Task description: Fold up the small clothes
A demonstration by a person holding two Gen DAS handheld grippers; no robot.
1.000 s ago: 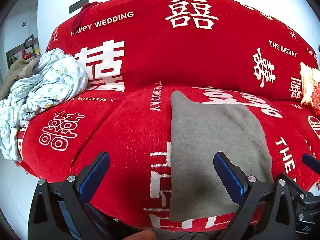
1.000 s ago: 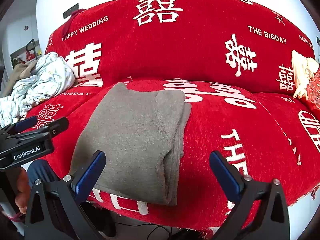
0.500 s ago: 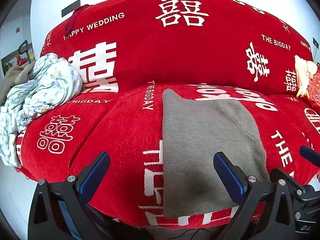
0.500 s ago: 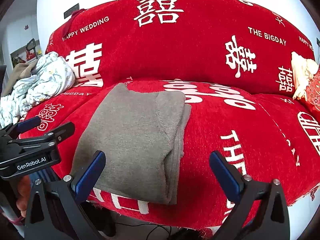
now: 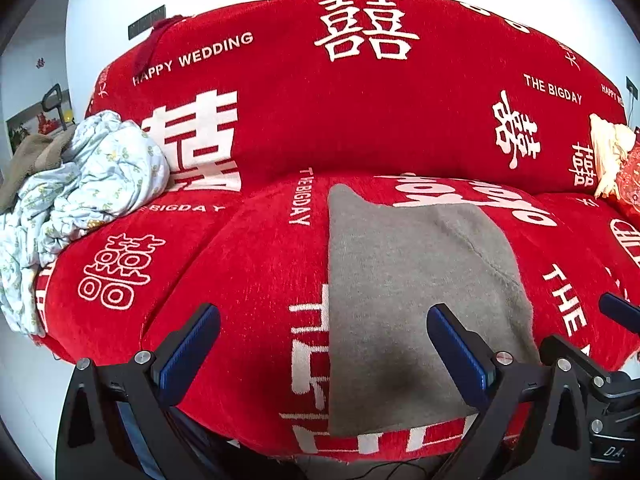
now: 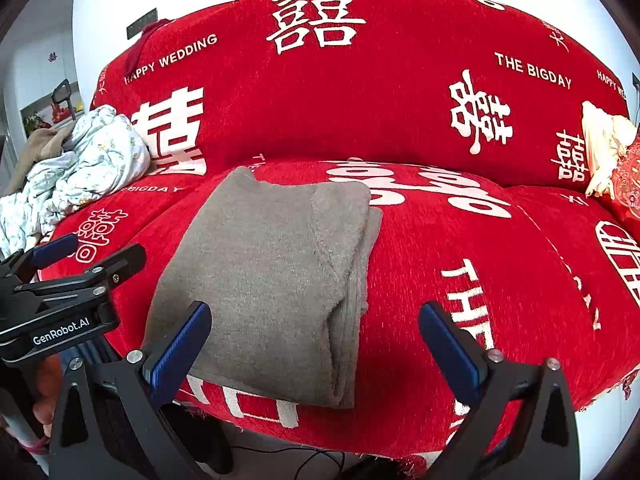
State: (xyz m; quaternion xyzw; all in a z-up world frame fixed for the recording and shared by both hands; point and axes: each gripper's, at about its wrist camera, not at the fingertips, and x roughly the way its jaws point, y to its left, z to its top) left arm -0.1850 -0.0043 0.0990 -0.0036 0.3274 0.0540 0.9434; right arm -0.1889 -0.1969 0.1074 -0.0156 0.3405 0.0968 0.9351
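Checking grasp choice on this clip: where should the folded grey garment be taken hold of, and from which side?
Probably the grey garment is best taken at its near hem, which hangs over the sofa seat's front edge and lets a finger slip beneath. Come from the front. The right tool is open before its layered right edge; the left tool is open by its left edge.

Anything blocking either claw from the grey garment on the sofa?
Nothing visible. The grey garment lies folded on the red sofa seat, directly ahead of the open right claw and open left claw. The crumpled floral cloth sits well off to the side.
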